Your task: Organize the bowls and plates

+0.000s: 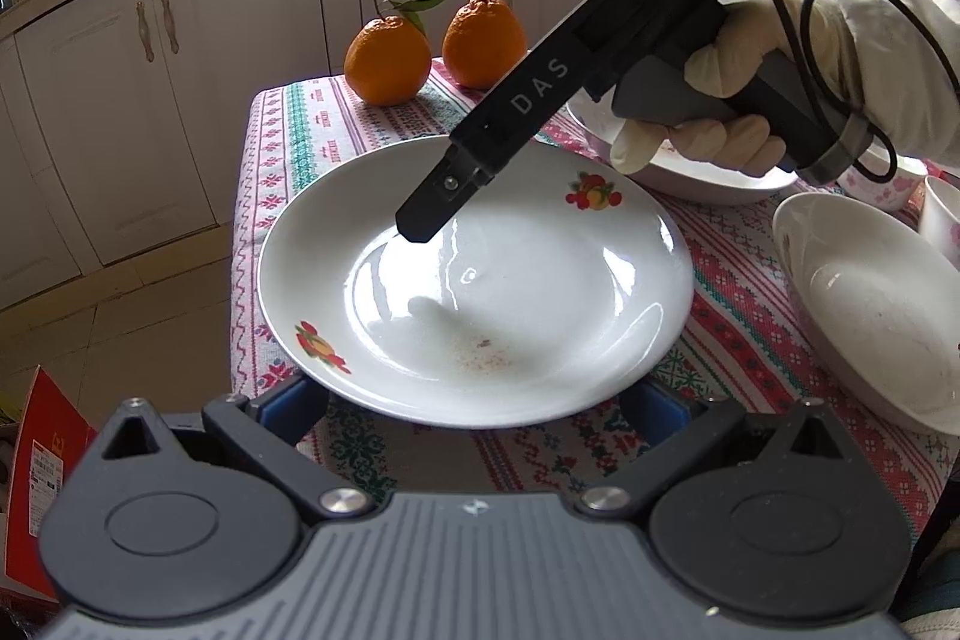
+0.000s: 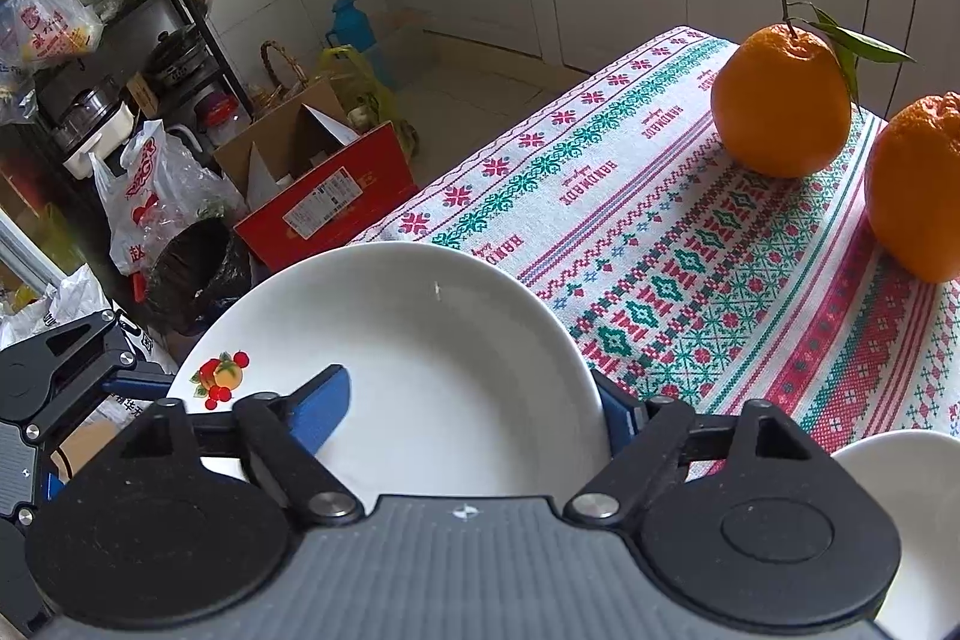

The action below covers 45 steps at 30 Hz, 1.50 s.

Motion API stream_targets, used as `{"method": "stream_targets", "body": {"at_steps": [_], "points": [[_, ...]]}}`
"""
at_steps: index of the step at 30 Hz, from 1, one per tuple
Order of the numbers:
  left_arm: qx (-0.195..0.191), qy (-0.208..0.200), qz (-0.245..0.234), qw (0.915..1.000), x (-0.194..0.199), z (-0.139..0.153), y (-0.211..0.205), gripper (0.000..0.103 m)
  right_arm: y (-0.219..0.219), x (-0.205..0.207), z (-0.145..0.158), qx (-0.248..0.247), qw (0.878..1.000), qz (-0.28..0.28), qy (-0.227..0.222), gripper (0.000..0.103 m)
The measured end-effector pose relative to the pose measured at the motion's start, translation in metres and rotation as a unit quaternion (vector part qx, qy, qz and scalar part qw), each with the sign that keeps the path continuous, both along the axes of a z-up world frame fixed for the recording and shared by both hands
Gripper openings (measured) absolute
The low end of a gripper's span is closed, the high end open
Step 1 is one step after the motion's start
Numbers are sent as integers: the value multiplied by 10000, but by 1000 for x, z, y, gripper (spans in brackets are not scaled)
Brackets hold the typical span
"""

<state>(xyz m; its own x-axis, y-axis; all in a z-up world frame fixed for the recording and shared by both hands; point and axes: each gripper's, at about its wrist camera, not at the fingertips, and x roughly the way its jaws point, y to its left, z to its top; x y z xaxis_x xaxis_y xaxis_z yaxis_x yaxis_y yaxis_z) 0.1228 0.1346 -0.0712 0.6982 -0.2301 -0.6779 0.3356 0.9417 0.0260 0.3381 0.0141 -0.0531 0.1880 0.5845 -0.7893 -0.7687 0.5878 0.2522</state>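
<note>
Tabletop [image 1: 750, 340] under a knitted-pattern cloth in red, green and white; kitchen cabinets behind it.

Landmark: the fruit-decal plate [image 1: 480, 280], white, lying flat on the cloth at the tabletop's near-left corner, its near rim over the edge toward the left claw. Faint reddish crumbs in its well.

Beyond the plate, at the far end of the cloth: two oranges [image 1: 389, 61] side by side, the left one with stem and leaves.

Right of the plate: a white shallow bowl [image 1: 870, 304], separate from the plate's rim. Behind-right of the plate: another white dish [image 1: 690, 178], largely hidden by a gloved hand [image 1: 720, 100]. Further right, a small bowl with pink flowers [image 1: 882, 187], only partly in view.

Right claw [image 2: 474, 406]: held by the gloved hand, angled down over the plate. Jaws stand wide apart; one blue pad [image 2: 321, 412] lies over the plate's inner face, the other outside the rim on the cloth side. Pads not pressing on the rim, so the plate is released, resting on the cloth.

Left claw [image 1: 474, 409]: jaws spread wide, blue fingertips [image 1: 291, 403] just under the plate's near rim on either side. Contact with the plate cannot be told; nothing gripped.

Floor left of the plate: red carton [image 2: 327, 196], open cardboard box, plastic bags.
</note>
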Motion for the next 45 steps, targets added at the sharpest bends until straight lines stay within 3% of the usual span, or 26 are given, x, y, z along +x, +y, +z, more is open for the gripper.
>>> {"method": "stream_targets", "body": {"at_steps": [3,11,20,27,35,45], "points": [[13,-73,14,10000,-5,1,1,102,2,-5,3,-17,10000,-2,-97,103],[-82,-108,212,9997,-31,8,10,102,-12,-26,27,-116,9989,-197,-399,103],[-213,-197,447,9986,-68,24,7,102,-56,-92,80,42,9941,-385,-1014,103],[-182,-316,298,9989,-91,35,-15,102,-102,-161,101,129,9886,-548,-1399,103],[-135,-408,-92,9990,-114,34,-53,102,-157,-211,90,39,9845,-1006,-1435,103],[-67,-162,-809,9966,-116,12,-98,102,-201,-227,52,-229,9824,-1577,-977,103]]}}
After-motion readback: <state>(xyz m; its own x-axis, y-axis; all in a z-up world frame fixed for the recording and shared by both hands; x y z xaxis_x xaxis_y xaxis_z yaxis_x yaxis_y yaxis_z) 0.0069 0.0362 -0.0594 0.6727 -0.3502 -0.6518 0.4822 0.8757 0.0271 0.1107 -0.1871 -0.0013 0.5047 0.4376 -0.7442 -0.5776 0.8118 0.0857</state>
